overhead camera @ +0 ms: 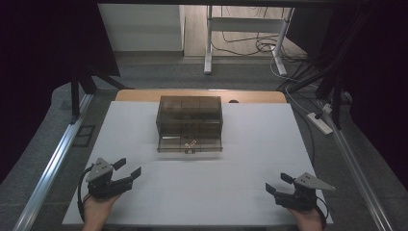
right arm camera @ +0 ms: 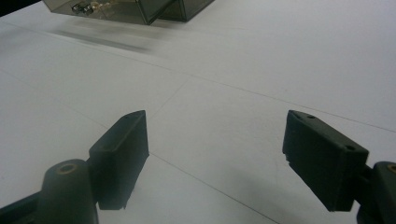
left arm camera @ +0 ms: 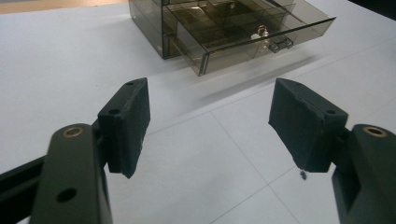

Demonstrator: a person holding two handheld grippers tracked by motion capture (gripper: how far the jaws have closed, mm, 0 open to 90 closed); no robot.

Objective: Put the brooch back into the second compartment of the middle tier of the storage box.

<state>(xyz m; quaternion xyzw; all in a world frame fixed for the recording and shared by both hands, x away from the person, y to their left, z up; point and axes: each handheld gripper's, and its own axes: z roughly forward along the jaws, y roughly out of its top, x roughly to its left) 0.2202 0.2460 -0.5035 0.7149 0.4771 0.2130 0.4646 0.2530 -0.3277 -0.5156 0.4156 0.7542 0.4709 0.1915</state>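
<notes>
A smoky clear plastic drawer box stands at the middle back of the white table. Its bottom drawer is pulled out, and a small metal piece lies in it. In the left gripper view the drawer is ahead to the right with the small piece inside. My left gripper rests open near the front left of the table, its jaws empty. At the front right my right gripper is open and empty too. The box's corner is at the top of the right gripper view.
A wooden table edge runs behind the white surface. Metal rails flank both sides. Desk legs and cables lie on the floor beyond, and a power strip sits at the right.
</notes>
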